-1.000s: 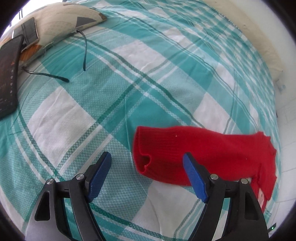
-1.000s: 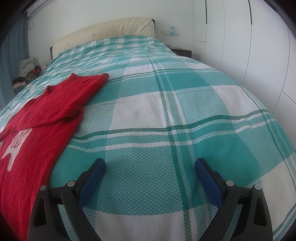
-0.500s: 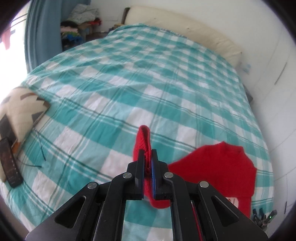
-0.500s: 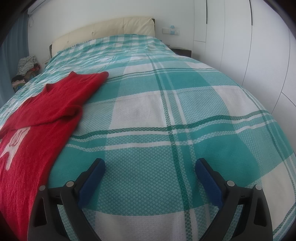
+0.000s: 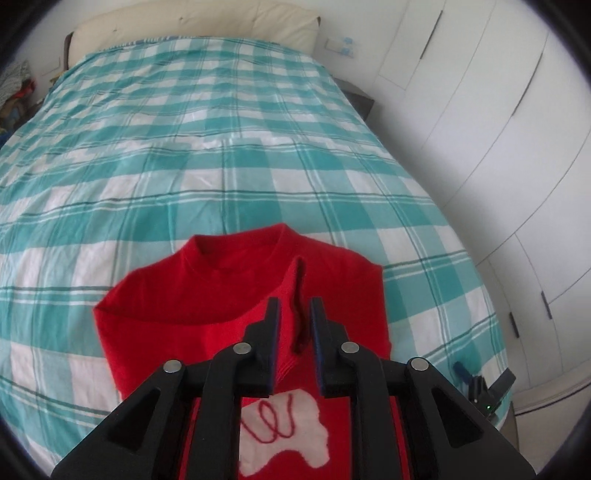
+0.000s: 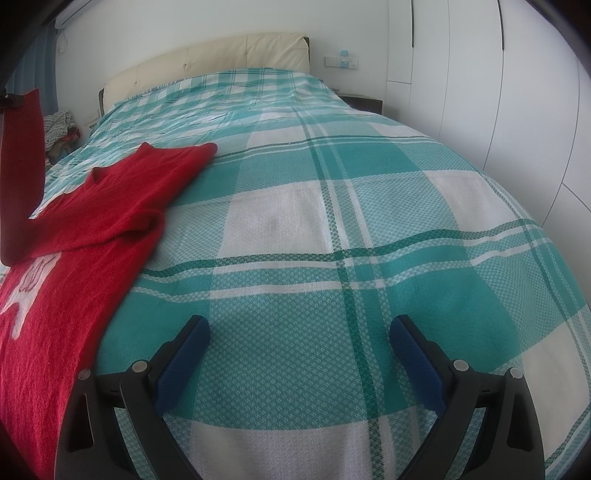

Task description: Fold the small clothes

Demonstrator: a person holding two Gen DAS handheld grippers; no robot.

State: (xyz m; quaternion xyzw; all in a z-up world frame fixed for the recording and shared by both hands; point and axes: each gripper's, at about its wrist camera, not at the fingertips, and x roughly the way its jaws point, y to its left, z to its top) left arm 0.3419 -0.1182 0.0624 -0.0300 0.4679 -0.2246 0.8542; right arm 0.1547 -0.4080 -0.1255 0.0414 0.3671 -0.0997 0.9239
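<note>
A small red sweater (image 5: 207, 295) with a white patch on its front lies on the teal checked bed; it also shows at the left of the right wrist view (image 6: 110, 221). My left gripper (image 5: 294, 314) is high above the sweater's chest, its jaws narrowly parted with the red sleeve cuff (image 5: 299, 317) hanging between them. In the right wrist view the lifted sleeve (image 6: 22, 173) hangs at the far left. My right gripper (image 6: 299, 332) is open and empty, low over the bedspread to the right of the sweater.
The bed (image 5: 221, 147) runs back to a cream headboard (image 5: 192, 22). White wardrobe doors (image 5: 498, 129) stand along the right. A dark bedside table (image 6: 364, 101) sits by the headboard, and a pile of clothes (image 6: 59, 127) lies at the far left.
My left gripper shut on the sleeve cuff, lifted it and carried it over the sweater's chest; its jaws now stand a little apart. The right gripper stayed in place.
</note>
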